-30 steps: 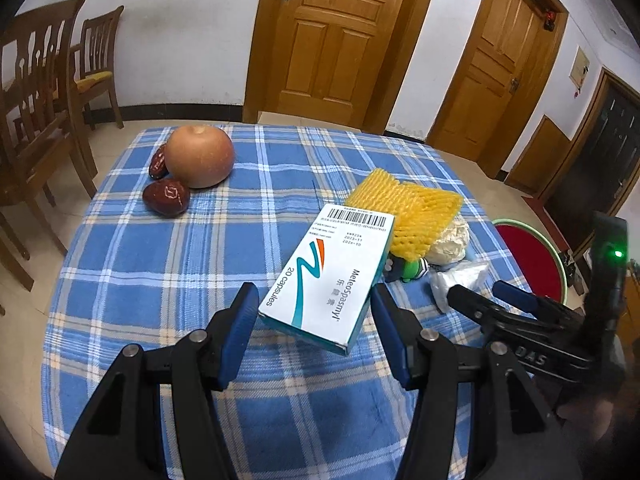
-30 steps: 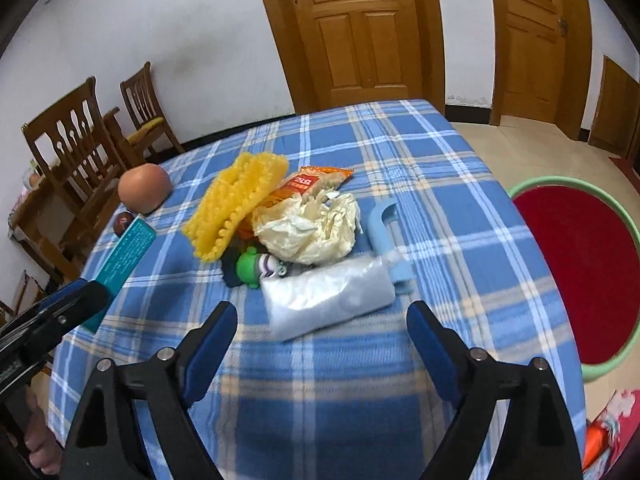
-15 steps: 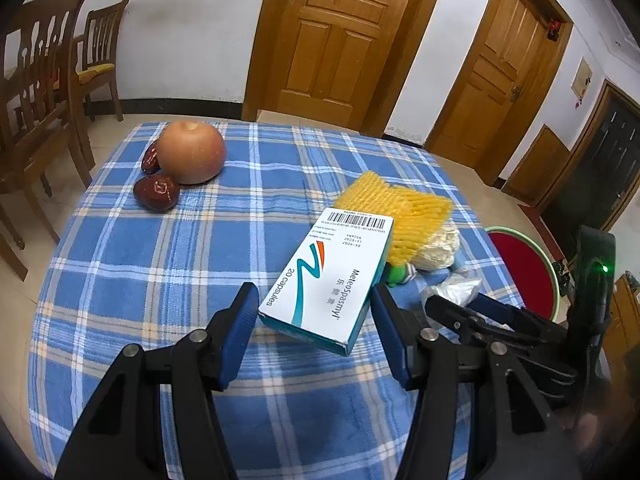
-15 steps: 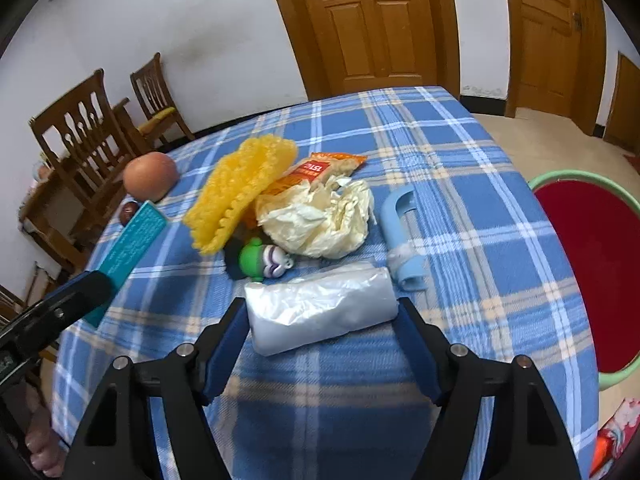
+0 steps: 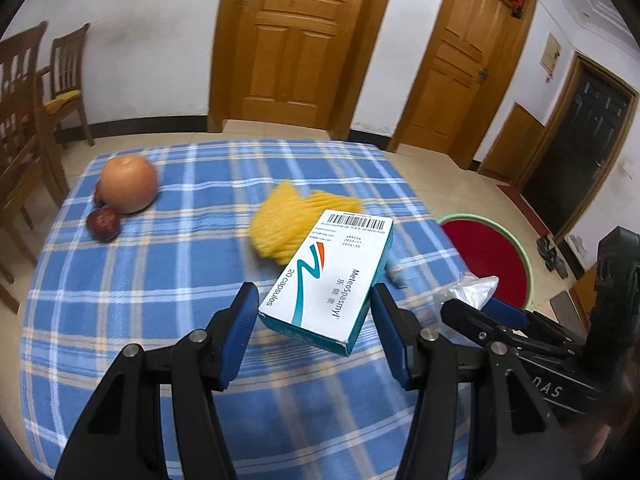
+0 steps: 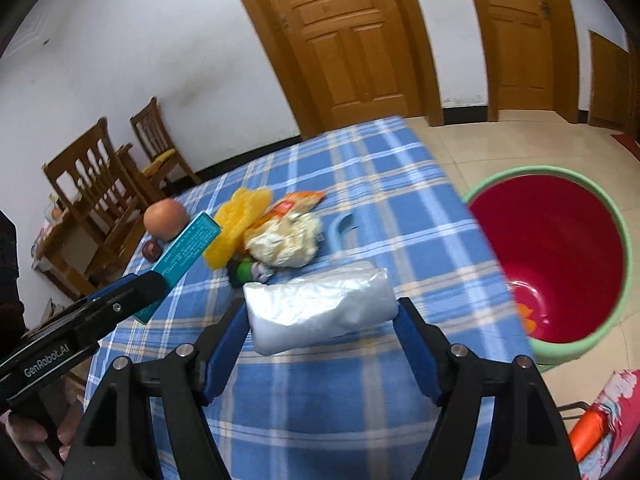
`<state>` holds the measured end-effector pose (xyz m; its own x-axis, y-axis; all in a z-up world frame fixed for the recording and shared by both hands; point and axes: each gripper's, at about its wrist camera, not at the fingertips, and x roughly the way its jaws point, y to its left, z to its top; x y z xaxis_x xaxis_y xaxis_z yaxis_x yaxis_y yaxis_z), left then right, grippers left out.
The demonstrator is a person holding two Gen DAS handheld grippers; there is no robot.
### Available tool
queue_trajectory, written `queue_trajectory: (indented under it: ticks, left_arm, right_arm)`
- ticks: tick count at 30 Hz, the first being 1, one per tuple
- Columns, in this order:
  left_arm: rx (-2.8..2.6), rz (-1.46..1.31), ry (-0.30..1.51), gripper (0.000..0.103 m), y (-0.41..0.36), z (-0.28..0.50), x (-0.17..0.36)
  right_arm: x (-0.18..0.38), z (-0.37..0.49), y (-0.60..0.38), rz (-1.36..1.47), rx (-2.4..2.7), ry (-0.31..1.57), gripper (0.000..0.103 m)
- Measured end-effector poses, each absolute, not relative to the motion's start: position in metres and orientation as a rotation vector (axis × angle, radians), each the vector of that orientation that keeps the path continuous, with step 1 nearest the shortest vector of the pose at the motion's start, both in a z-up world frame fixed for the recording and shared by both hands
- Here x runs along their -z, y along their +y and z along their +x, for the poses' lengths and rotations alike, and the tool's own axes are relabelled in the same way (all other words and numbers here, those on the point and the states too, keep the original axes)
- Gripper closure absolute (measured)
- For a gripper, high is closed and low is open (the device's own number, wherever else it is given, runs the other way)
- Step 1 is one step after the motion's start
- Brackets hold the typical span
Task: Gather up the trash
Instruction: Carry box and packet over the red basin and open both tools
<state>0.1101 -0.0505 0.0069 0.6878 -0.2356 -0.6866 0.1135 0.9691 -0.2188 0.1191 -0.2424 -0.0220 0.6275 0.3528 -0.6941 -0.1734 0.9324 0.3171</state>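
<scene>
My left gripper (image 5: 314,312) is shut on a white and teal medicine box (image 5: 328,280) and holds it above the blue plaid table (image 5: 160,272). The box also shows in the right wrist view (image 6: 184,254). My right gripper (image 6: 320,328) is shut on a silvery plastic bag (image 6: 320,306), lifted off the table. The bag's tip shows in the left wrist view (image 5: 472,286). On the table lie yellow foam netting (image 6: 240,224), an orange snack wrapper (image 6: 292,206), crumpled cream paper (image 6: 286,238), a green and purple toy (image 6: 248,270) and a light blue handle (image 6: 340,230).
A red bin with a green rim (image 6: 560,256) stands on the floor right of the table, also in the left wrist view (image 5: 488,256). An apple (image 5: 128,184) and two red dates (image 5: 104,224) lie at the table's far left. Wooden chairs (image 6: 104,188) stand beyond.
My right gripper closed on the silvery bag and lifted it toward the bin. My left gripper rose and swung right with the medicine box still held.
</scene>
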Motion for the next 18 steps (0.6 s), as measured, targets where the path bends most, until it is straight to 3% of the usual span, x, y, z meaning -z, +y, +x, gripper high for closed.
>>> queue_trajectory:
  ticks: [18]
  left_arm:
    - [0.362,-0.064,0.843,0.045,-0.164,0.158,0.001]
  right_arm:
    - [0.028,0.118,-0.364,0.374,-0.028,0.785,0.027]
